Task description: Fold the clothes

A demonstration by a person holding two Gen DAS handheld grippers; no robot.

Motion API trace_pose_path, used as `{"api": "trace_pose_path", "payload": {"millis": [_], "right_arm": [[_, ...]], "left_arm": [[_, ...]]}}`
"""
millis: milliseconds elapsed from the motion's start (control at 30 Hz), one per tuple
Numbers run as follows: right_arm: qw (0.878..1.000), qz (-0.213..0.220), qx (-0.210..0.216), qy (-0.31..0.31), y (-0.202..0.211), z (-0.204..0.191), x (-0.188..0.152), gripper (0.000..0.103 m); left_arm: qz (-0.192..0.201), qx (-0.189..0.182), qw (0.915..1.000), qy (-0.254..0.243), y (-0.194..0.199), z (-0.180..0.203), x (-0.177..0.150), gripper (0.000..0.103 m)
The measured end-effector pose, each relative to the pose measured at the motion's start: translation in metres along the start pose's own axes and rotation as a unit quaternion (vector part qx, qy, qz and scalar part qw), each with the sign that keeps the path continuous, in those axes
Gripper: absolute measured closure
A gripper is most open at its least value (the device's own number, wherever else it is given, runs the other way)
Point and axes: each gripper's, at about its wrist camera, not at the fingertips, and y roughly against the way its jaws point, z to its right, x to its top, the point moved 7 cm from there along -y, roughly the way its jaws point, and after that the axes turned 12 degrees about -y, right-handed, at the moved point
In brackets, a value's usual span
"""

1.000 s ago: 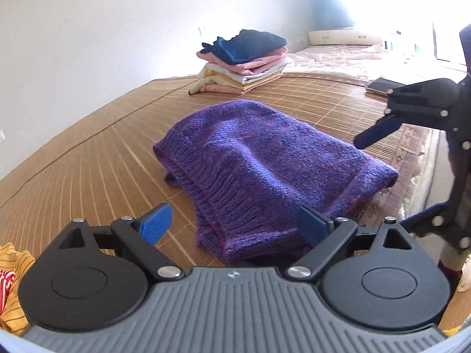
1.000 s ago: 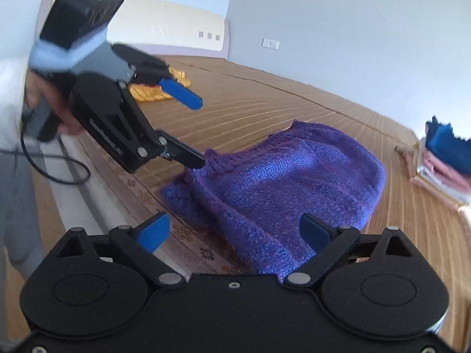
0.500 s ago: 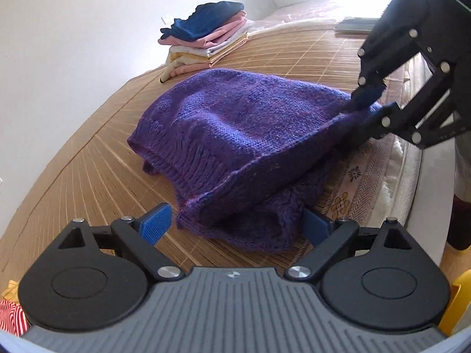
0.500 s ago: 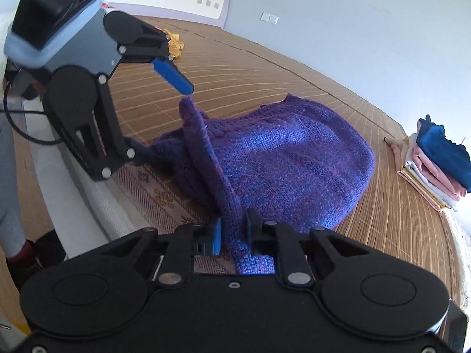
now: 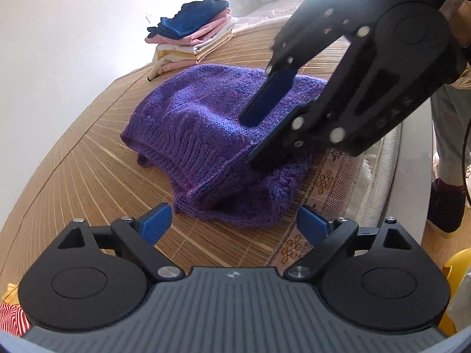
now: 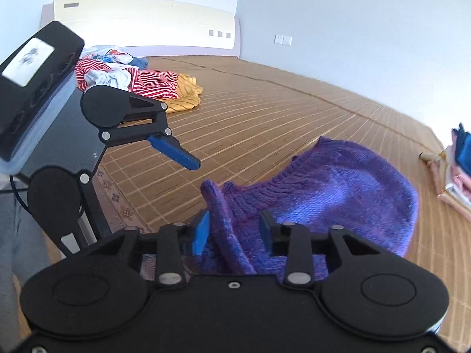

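A purple knitted sweater (image 5: pixel 200 117) lies folded on the bamboo mat (image 5: pixel 73 176) near the bed's edge. My left gripper (image 5: pixel 232 225) is open just in front of the sweater's near edge, with nothing between its pads. My right gripper (image 5: pixel 248 139) reaches in from the right. Its blue upper pad is over the sweater and its lower finger is under the raised top layer. In the right wrist view the sweater (image 6: pixel 353 194) has a ribbed edge standing loosely between the parted fingers of the right gripper (image 6: pixel 234 231), so that gripper is open around it.
A stack of folded clothes (image 5: pixel 191 38) sits at the far end of the mat. A pile of unfolded striped and yellow clothes (image 6: pixel 126 79) lies near the headboard. The patterned mattress edge (image 5: pixel 332 182) runs along the right, with a person's leg and shoe (image 5: pixel 447 206) beyond it.
My right gripper shut on the sweater's edge and carried it over the garment. Its fingers have now parted. My left gripper stayed open and drew back slightly.
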Motion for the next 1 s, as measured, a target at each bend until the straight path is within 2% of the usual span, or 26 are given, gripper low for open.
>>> {"api": "trace_pose_path", "payload": {"millis": [67,100,167,233,267,300,367,433,500,567,600,633,667,700,767,800,833,900,1000], "right_arm": [[0.998,-0.036,0.034,-0.033,-0.011,0.001,-0.007,0.082],[0.996,-0.052,0.049,-0.046,-0.015,0.002,-0.013,0.082],[0.993,-0.055,0.066,-0.075,-0.017,0.009,-0.018,0.081],[0.987,-0.058,0.092,-0.12,-0.016,0.017,-0.018,0.077],[0.983,-0.06,0.107,-0.139,-0.015,0.021,-0.017,0.069],[0.978,-0.062,0.123,-0.153,-0.013,0.023,-0.015,0.059],[0.97,-0.057,0.147,-0.186,-0.004,0.03,-0.012,0.052],[0.963,-0.041,0.158,-0.214,0.014,0.041,-0.007,0.052],[0.957,-0.024,0.158,-0.243,0.028,0.062,0.001,0.04],[0.947,-0.001,0.152,-0.283,0.042,0.095,0.013,0.028],[0.94,0.009,0.147,-0.306,0.047,0.112,0.02,0.023],[0.935,0.017,0.137,-0.328,0.05,0.132,0.027,0.021],[0.931,0.021,0.118,-0.346,0.05,0.153,0.033,0.021],[0.929,0.019,0.093,-0.357,0.045,0.171,0.037,0.021],[0.929,-0.005,0.013,-0.37,0.024,0.208,0.036,0.024],[0.929,-0.021,-0.026,-0.369,0.013,0.223,0.034,0.026],[0.932,-0.026,-0.046,-0.359,0.004,0.234,0.034,0.026],[0.941,-0.005,-0.033,-0.337,-0.008,0.244,0.039,0.026],[0.94,-0.004,-0.019,-0.341,-0.03,0.254,0.038,0.026]], "left_arm": [[0.013,-0.009,0.9999,-0.006,0.005,0.002,-0.002,0.008],[0.028,-0.022,0.9993,-0.007,0.01,0.003,-0.003,0.008],[0.069,-0.058,0.9959,-0.001,0.022,0.003,-0.006,0.008],[0.097,-0.069,0.9928,0.014,0.032,-0.004,-0.007,0.008],[0.109,-0.069,0.9914,0.026,0.036,-0.009,-0.006,0.008],[0.12,-0.068,0.9895,0.043,0.039,-0.015,-0.006,0.008],[0.144,-0.069,0.9827,0.094,0.044,-0.03,-0.004,0.008],[0.164,-0.072,0.9722,0.151,0.046,-0.047,-0.003,0.008],[0.163,-0.076,0.9589,0.22,0.039,-0.064,0.001,0.008],[0.16,-0.085,0.9399,0.289,0.03,-0.081,0.004,0.008],[0.159,-0.097,0.9251,0.331,0.024,-0.089,0.005,0.008],[0.153,-0.109,0.9107,0.368,0.015,-0.094,0.006,0.008],[0.137,-0.116,0.9019,0.393,0.006,-0.097,0.007,0.008],[0.11,-0.113,0.8986,0.409,-0.006,-0.098,0.007,0.008],[0.037,-0.096,0.8981,0.428,-0.032,-0.098,0.003,0.01],[0.018,-0.091,0.8965,0.433,-0.041,-0.098,0.001,0.012],[0.006,-0.095,0.8929,0.44,-0.047,-0.097,-0.001,0.013],[-0.003,-0.112,0.885,0.452,-0.052,-0.093,-0.004,0.013],[-0.037,-0.112,0.8823,0.456,-0.054,-0.08,-0.014,0.012]]}}
